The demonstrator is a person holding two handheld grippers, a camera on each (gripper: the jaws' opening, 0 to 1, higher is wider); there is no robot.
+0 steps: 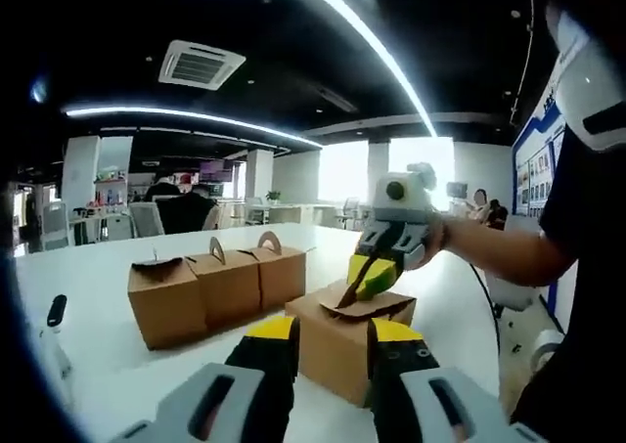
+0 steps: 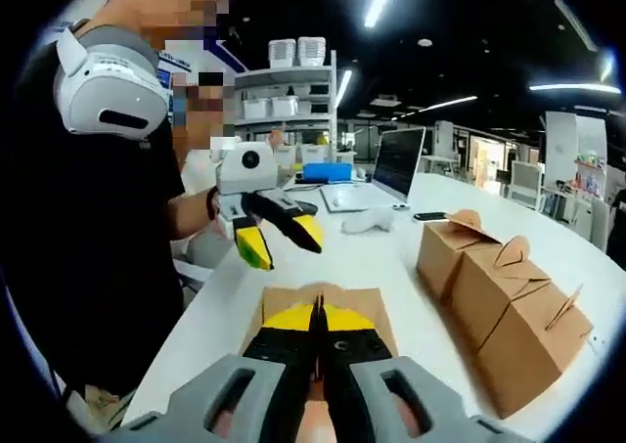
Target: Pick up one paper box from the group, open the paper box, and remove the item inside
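Note:
A brown paper box (image 1: 337, 350) stands alone on the white table (image 1: 98, 267), its top flaps partly raised. My right gripper (image 1: 370, 275) comes down onto it from above and is shut on a thin cardboard flap at the box's top. In the right gripper view its yellow-tipped jaws (image 2: 315, 318) are pressed together over the same box (image 2: 284, 301). My left gripper (image 1: 333, 340) is open; the box appears between its fingers but lies ahead of them. From the other side the left gripper (image 2: 282, 240) hangs open above the table, short of the box.
Three more handled paper boxes (image 1: 225, 285) stand in a row (image 2: 499, 282) beside the held one. A laptop (image 2: 396, 164), a phone (image 2: 430, 216) and a white object (image 2: 367, 223) lie farther along the table. The person's body (image 2: 108, 238) is at the table's edge.

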